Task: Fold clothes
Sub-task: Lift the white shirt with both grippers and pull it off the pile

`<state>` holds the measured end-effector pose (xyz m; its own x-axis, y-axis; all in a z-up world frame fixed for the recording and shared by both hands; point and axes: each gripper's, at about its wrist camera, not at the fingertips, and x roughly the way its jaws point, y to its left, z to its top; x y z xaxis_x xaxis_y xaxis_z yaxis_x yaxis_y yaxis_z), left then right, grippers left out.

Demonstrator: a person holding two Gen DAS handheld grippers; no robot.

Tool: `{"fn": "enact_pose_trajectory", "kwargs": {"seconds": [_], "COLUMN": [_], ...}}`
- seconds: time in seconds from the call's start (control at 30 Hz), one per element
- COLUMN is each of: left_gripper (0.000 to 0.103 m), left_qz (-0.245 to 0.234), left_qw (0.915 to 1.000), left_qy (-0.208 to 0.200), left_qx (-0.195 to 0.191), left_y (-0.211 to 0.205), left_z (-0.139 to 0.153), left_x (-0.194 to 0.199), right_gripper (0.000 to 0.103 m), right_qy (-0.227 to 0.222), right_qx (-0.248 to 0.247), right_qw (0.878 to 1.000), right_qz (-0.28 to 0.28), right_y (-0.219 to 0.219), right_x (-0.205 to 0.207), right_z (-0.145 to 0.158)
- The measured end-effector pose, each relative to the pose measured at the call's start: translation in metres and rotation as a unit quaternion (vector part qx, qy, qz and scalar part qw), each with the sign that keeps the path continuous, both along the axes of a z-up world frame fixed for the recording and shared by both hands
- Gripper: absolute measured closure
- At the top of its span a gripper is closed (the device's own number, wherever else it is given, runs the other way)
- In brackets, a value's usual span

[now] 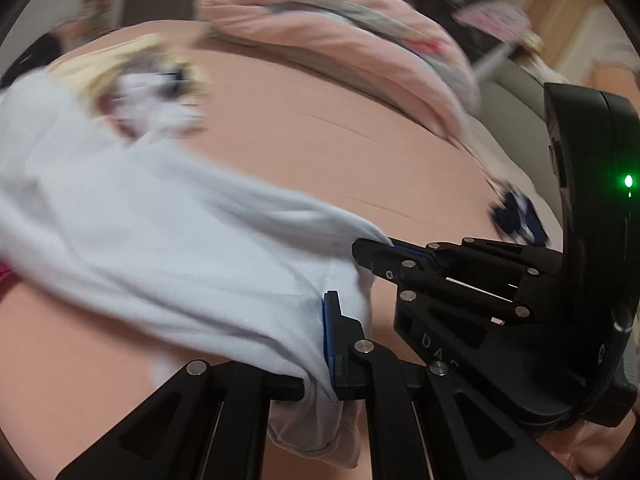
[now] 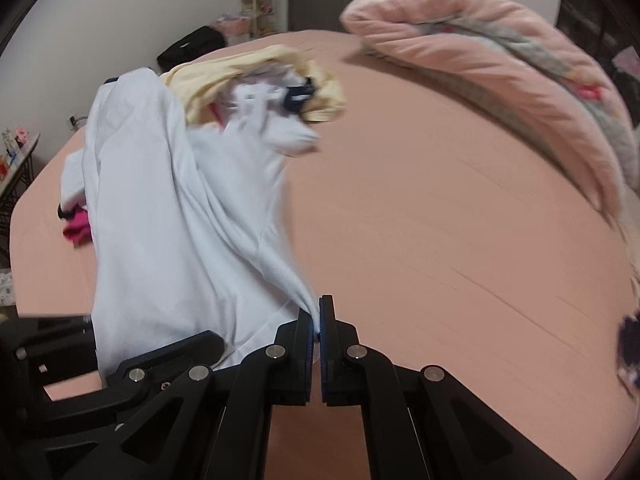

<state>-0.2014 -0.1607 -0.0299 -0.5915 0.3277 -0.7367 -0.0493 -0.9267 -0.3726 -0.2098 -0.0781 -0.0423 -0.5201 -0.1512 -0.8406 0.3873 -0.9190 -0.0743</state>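
Observation:
A pale blue-white garment [image 2: 168, 216] is stretched over the pink bed [image 2: 420, 220], lifted at its near edge. My right gripper [image 2: 316, 320] is shut on a corner of that garment. My left gripper [image 1: 320, 344] is shut on another part of the same garment's [image 1: 160, 216] edge, with cloth bunched between its fingers. The right gripper [image 1: 368, 254] also shows in the left wrist view, close on the right, pinching the cloth. The left wrist view is blurred.
A pile of clothes, yellow [image 2: 256, 68], white and pink [image 2: 78, 228], lies at the garment's far end. A rolled pink quilt [image 2: 500, 64] lies along the bed's far right. A dark patterned item [image 2: 630, 344] sits at the right edge. A black bag [image 2: 192, 46] is beyond the bed.

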Motion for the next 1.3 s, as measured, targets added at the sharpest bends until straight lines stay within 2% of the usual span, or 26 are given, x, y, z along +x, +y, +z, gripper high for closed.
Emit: {"fn": "enact_pose_trajectory", "kwargs": {"seconds": [0.1, 0.17, 0.4, 0.53, 0.6, 0.67, 0.7, 0.73, 0.77, 0.83, 0.87, 0.9, 0.93, 0.97, 1.0, 1.03, 1.17, 1.27, 1.3], "left_gripper": [0.099, 0.099, 0.099, 0.099, 0.099, 0.099, 0.098, 0.098, 0.097, 0.095, 0.093, 0.085, 0.071, 0.062, 0.045, 0.042, 0.043, 0.043, 0.043], "left_qz": [-0.056, -0.091, -0.19, -0.244, -0.274, -0.314, -0.321, -0.317, -0.31, -0.292, -0.273, -0.254, -0.234, -0.213, -0.186, -0.163, -0.055, 0.025, 0.047], "left_qw": [0.998, 0.9953, 0.9801, 0.967, 0.9574, 0.9436, 0.9409, 0.9418, 0.9424, 0.9443, 0.9483, 0.9528, 0.9577, 0.9623, 0.9681, 0.9725, 0.9852, 0.9885, 0.9895], "left_qy": [-0.017, -0.028, -0.059, -0.069, -0.08, -0.088, -0.093, -0.102, -0.113, -0.136, -0.147, -0.15, -0.147, -0.144, -0.138, -0.133, -0.102, -0.065, -0.06], "left_qx": [-0.023, -0.017, 0.003, 0.027, 0.043, 0.057, 0.053, 0.048, 0.054, 0.066, 0.069, 0.072, 0.08, 0.088, 0.095, 0.099, 0.126, 0.134, 0.122], "left_y": [0.059, 0.094, 0.212, 0.274, 0.308, 0.339, 0.348, 0.349, 0.342, 0.321, 0.305, 0.289, 0.271, 0.252, 0.23, 0.213, 0.136, 0.082, 0.07], "left_z": [0.002, 0.001, 0.0, 0.006, 0.01, 0.013, 0.013, 0.01, 0.006, -0.003, -0.007, -0.009, -0.009, -0.01, -0.008, -0.006, 0.01, 0.024, 0.023], "left_x": [0.015, 0.02, 0.042, 0.055, 0.058, 0.06, 0.061, 0.061, 0.062, 0.064, 0.065, 0.066, 0.069, 0.071, 0.074, 0.076, 0.085, 0.087, 0.085], "right_gripper": [0.103, 0.103, 0.103, 0.103, 0.103, 0.103, 0.103, 0.103, 0.103, 0.102, 0.102, 0.101, 0.101, 0.101, 0.101, 0.1, 0.1, 0.1, 0.1], "right_qy": [0.002, 0.002, -0.021, -0.028, -0.03, -0.036, -0.04, -0.043, -0.041, -0.03, -0.028, -0.027, -0.027, -0.026, -0.025, -0.026, -0.045, -0.057, -0.061], "right_qx": [0.015, 0.02, -0.025, -0.04, -0.043, -0.079, -0.099, -0.119, -0.117, -0.097, -0.102, -0.113, -0.123, -0.127, -0.128, -0.123, -0.112, -0.111, -0.104], "right_qw": [0.999, 0.997, 0.983, 0.973, 0.969, 0.962, 0.958, 0.954, 0.951, 0.953, 0.954, 0.955, 0.956, 0.958, 0.961, 0.965, 0.977, 0.983, 0.986], "right_qz": [-0.038, -0.068, -0.182, -0.226, -0.241, -0.257, -0.265, -0.273, -0.285, -0.287, -0.281, -0.274, -0.266, -0.256, -0.245, -0.23, -0.177, -0.133, -0.115], "right_y": [0.06, 0.101, 0.232, 0.285, 0.305, 0.326, 0.337, 0.348, 0.354, 0.357, 0.355, 0.352, 0.347, 0.339, 0.33, 0.319, 0.276, 0.244, 0.232], "right_x": [0.025, 0.041, 0.091, 0.118, 0.129, 0.137, 0.141, 0.145, 0.147, 0.149, 0.15, 0.151, 0.151, 0.151, 0.15, 0.149, 0.148, 0.148, 0.15], "right_z": [0.01, 0.016, 0.03, 0.036, 0.037, 0.039, 0.04, 0.041, 0.041, 0.044, 0.045, 0.047, 0.048, 0.049, 0.05, 0.05, 0.048, 0.047, 0.043]}}
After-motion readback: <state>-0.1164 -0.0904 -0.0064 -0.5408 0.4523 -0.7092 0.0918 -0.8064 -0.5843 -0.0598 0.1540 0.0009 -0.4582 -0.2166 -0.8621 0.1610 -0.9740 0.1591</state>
